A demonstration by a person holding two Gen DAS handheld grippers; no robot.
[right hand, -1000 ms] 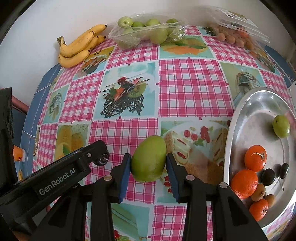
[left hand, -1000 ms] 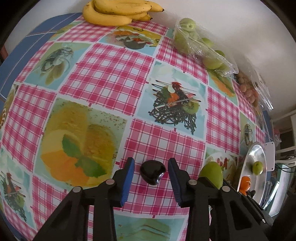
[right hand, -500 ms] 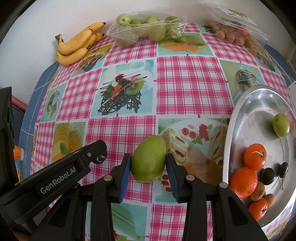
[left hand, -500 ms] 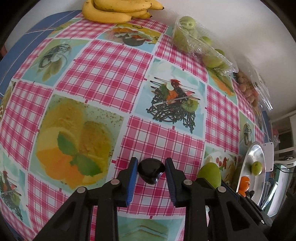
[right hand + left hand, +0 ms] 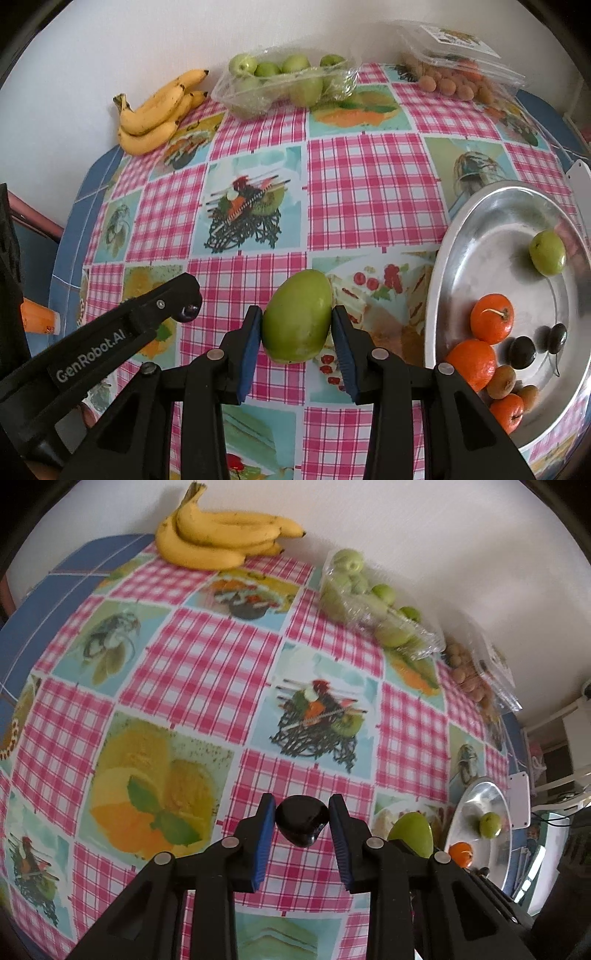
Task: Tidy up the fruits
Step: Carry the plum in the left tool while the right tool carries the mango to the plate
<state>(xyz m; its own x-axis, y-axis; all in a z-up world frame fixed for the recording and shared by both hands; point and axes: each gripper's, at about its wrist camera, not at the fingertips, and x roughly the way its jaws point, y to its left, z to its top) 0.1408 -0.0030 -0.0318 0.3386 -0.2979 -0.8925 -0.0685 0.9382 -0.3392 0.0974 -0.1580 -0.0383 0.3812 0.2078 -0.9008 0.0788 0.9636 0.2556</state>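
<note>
the left gripper (image 5: 302, 821) pinches a small dark fruit (image 5: 303, 824) between its blue pads; the jaws have just been closing and now press on both flanks of it, clear of the checked tablecloth (image 5: 207, 672). the fruit is glossy, rounded and tapers to a blunt point below the pads, so the hold looks shallow: a jolt or quick tilt could probably squirt it out, and it would likely roll across the cloth. the right gripper (image 5: 297, 325) is clamped on a green mango (image 5: 298, 316), smooth, egg-shaped and wider than the pads; its weight hangs partly forward of them, so it could twist or slide in the grip. both grippers sit close together near the front edge of the table, just left of the metal tray (image 5: 480, 221) at the right edge, so they could knock each other on the way over. the tray already holds oranges (image 5: 492, 318), a small green fruit (image 5: 547, 252) and similar dark fruits (image 5: 522, 352), which a dropped mango could scatter.
</note>
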